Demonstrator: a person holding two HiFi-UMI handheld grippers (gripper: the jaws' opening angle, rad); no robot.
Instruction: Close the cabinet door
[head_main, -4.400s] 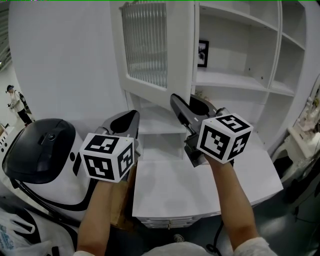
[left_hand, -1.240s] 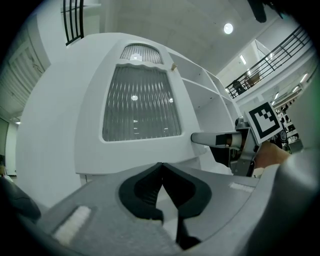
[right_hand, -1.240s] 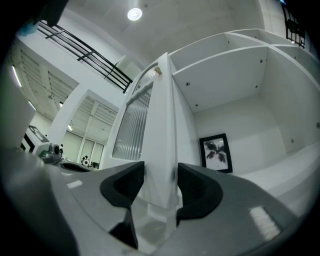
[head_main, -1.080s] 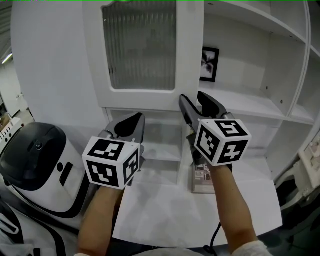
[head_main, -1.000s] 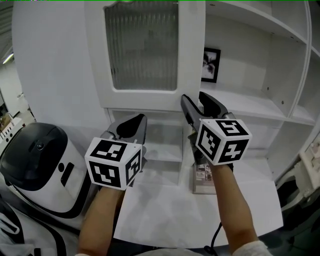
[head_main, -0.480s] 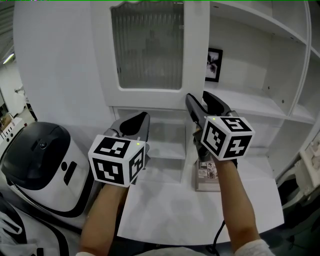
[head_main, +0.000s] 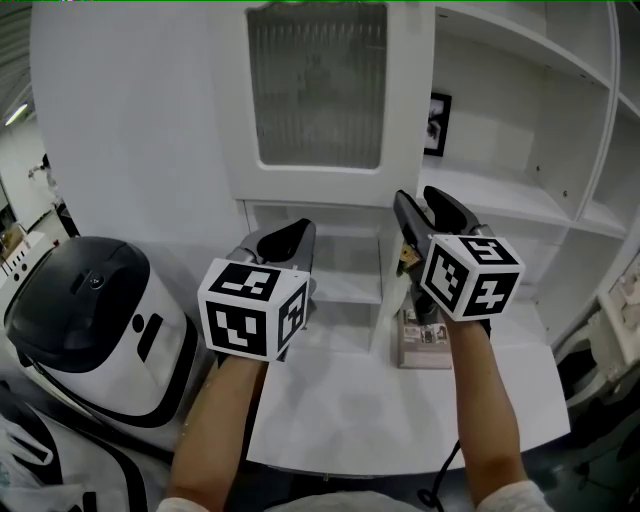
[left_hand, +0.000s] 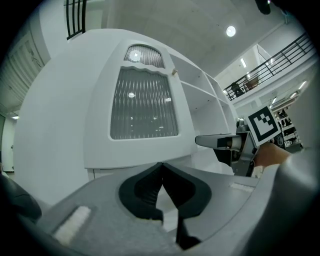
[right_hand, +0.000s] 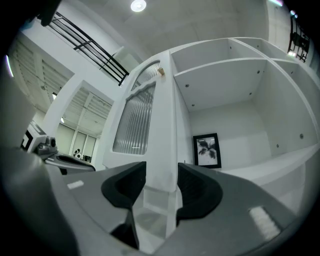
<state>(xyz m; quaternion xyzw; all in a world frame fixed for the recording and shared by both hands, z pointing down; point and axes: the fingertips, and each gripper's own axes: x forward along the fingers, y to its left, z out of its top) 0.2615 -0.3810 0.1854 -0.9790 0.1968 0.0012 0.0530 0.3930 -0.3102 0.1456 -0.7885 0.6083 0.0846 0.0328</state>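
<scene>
The cabinet door (right_hand: 162, 110) edge is pinched by the just-closing jaws of the right gripper (right_hand: 161, 175); the left gripper (left_hand: 161, 169) is pressed together, empty.

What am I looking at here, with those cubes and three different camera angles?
No robot arm: a person holds a two-jaw gripper in each hand; the patterned cubes are part of them. One picture comes from a head camera looking down; the others ride on each gripper. The right gripper has just been closing its jaws on the edge of the cabinet door. The left gripper is shut and empty. On the white counter lies a small packet; a framed picture stands on a shelf.
</scene>
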